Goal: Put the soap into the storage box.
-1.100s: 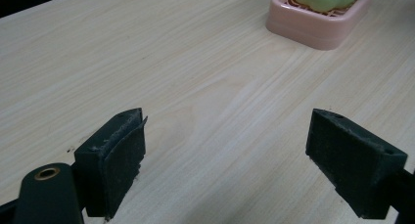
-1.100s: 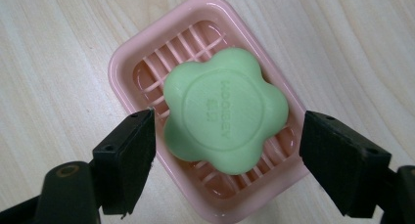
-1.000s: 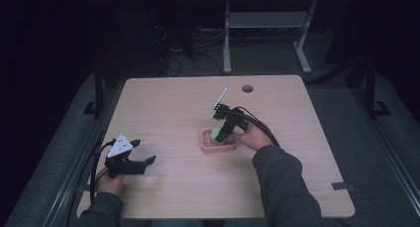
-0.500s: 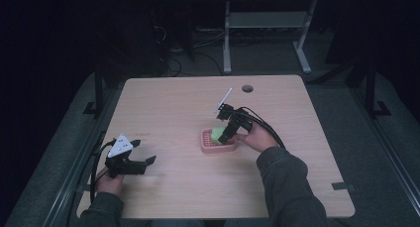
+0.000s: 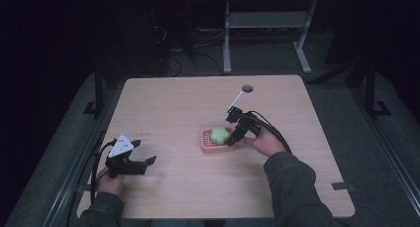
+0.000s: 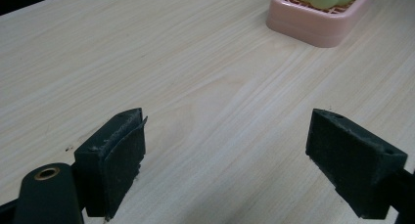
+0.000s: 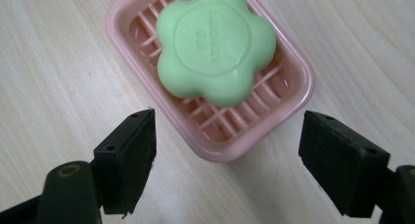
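Your right gripper (image 7: 227, 160) has just let go and lifted, jaws wide; the green flower-shaped soap (image 7: 216, 45) now rests in the pink slatted plastic dish (image 7: 293, 67). Your left gripper (image 6: 235, 158) idles, jaws apart.

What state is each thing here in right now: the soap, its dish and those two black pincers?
Green flower-shaped soap bar: lying flat in the dish, not gripped.
Pink slatted plastic soap dish: resting on the table, holding the soap.
Right gripper: open, beside the dish.
Left gripper: open, holding nothing, above bare wooden table.

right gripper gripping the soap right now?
No: the right gripper has its jaws wide apart, clear of the green soap lying in the pink dish.
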Demonstrator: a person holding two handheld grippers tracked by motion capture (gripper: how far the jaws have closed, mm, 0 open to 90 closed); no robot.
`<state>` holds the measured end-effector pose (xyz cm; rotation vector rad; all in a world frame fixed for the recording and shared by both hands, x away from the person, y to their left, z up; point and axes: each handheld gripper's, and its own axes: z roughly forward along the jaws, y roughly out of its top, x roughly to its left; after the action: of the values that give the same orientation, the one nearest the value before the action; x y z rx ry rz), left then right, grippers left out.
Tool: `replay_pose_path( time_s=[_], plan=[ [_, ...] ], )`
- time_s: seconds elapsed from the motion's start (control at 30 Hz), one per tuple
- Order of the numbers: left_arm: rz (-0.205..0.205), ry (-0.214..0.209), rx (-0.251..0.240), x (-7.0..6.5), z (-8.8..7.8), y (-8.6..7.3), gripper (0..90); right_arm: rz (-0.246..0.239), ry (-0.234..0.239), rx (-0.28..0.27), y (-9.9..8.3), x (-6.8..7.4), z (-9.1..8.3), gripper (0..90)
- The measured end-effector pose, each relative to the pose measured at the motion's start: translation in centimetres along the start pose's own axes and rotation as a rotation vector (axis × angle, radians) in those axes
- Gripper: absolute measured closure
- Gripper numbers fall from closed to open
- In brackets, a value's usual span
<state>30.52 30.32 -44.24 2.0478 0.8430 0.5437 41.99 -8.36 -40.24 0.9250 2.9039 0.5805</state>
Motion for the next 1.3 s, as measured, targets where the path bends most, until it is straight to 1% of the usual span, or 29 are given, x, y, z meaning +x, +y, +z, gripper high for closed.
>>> replay_pose_path(
  time_s=[0.03,0.13,0.23,0.33,0.4,0.53,0.67,0.77,0.83,0.93,0.97,1.03,1.17,1.23,1.3],
  plan=[
    [-0.001,0.001,0.000,0.0,0.0,0.0,14.4,-0.003,-0.002,-0.001,-0.1,-0.1,0.0,21.4],
    [0.000,0.001,-0.006,0.0,0.0,0.0,14.4,0.011,-0.002,0.006,-0.5,-0.1,0.0,21.4],
    [-0.001,0.002,-0.005,0.0,0.0,0.0,14.4,0.005,-0.005,0.006,-0.7,-0.1,-0.1,21.5],
    [0.003,0.002,0.003,0.0,0.0,0.0,14.4,0.006,-0.006,0.003,-0.9,0.0,-0.5,21.5],
    [0.000,0.003,-0.004,0.0,0.0,0.0,14.4,0.011,-0.006,0.000,-1.0,-0.1,-0.7,21.5],
    [0.002,0.004,-0.001,0.0,0.0,0.0,14.4,0.015,-0.009,-0.002,-1.4,-0.2,-1.0,21.5],
    [0.004,0.003,0.005,0.0,-0.1,0.0,14.4,0.024,-0.005,-0.004,-2.1,-0.2,-0.9,21.9],
    [0.003,0.003,-0.001,0.0,0.0,0.0,14.4,0.036,-0.002,-0.001,-2.6,-0.4,-0.8,21.8],
    [0.003,0.003,0.003,0.0,0.0,0.0,14.4,0.041,0.019,-0.005,-3.0,-0.5,-0.8,21.8],
    [0.004,0.003,0.005,0.0,0.0,0.0,14.4,0.045,0.011,0.004,-3.2,-0.5,-0.8,21.6],
    [0.002,0.003,0.005,0.0,0.0,0.0,14.4,0.041,0.008,-0.008,-3.5,-0.5,-1.0,21.8],
    [0.002,0.004,0.006,0.0,0.0,0.0,14.4,0.048,0.009,-0.009,-3.6,-0.4,-1.0,21.8],
    [0.006,0.002,0.009,0.0,0.0,0.0,14.4,0.061,0.011,-0.014,-4.7,-0.5,-1.1,21.8],
    [0.006,0.003,0.011,0.0,0.0,0.0,14.4,0.066,0.010,-0.004,-5.1,-0.6,-1.1,21.6],
    [0.006,0.004,0.014,0.0,0.0,0.0,14.4,0.063,0.013,-0.025,-5.4,-0.5,-1.3,21.8]
  ],
)
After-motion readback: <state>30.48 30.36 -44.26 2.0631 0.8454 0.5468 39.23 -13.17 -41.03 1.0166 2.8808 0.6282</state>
